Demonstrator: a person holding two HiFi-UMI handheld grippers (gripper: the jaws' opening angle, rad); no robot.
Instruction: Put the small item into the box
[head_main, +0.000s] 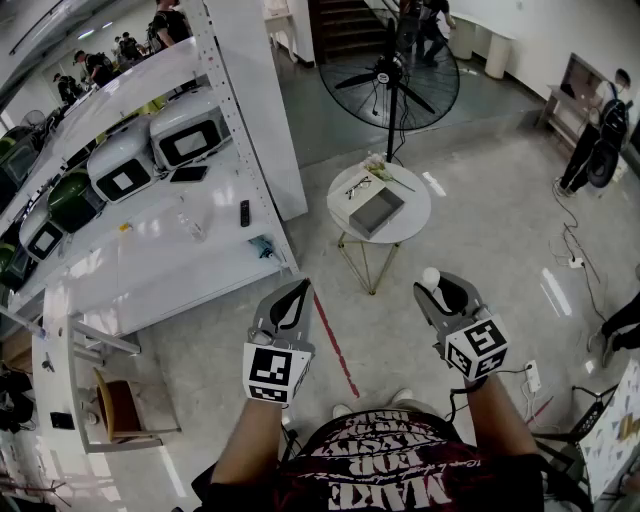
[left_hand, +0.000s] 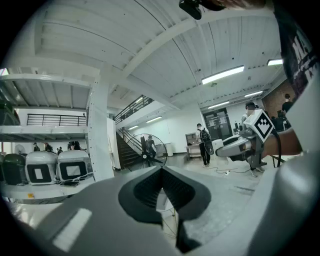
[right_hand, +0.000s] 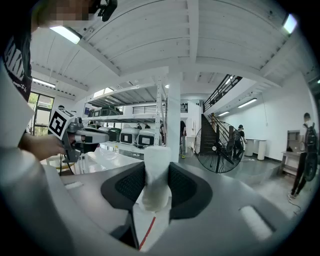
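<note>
My right gripper (head_main: 432, 282) is shut on a small white item (head_main: 430, 275), held in the air at waist height over the floor. In the right gripper view the white item (right_hand: 157, 160) stands upright, pinched between the dark pads (right_hand: 131, 186). My left gripper (head_main: 297, 293) is shut with nothing in it; its pads (left_hand: 145, 190) meet at the tips. An open grey box (head_main: 376, 212) lies on a round white table (head_main: 415, 225), ahead of both grippers and well apart from them. Some small things lie on the table behind the box.
A white shelving rack (head_main: 150, 210) with several appliances runs along the left. A standing fan (head_main: 390, 80) is behind the table. A red line (head_main: 335, 345) crosses the floor. A power strip (head_main: 533, 375) and cables lie at the right. People stand at the far right and back.
</note>
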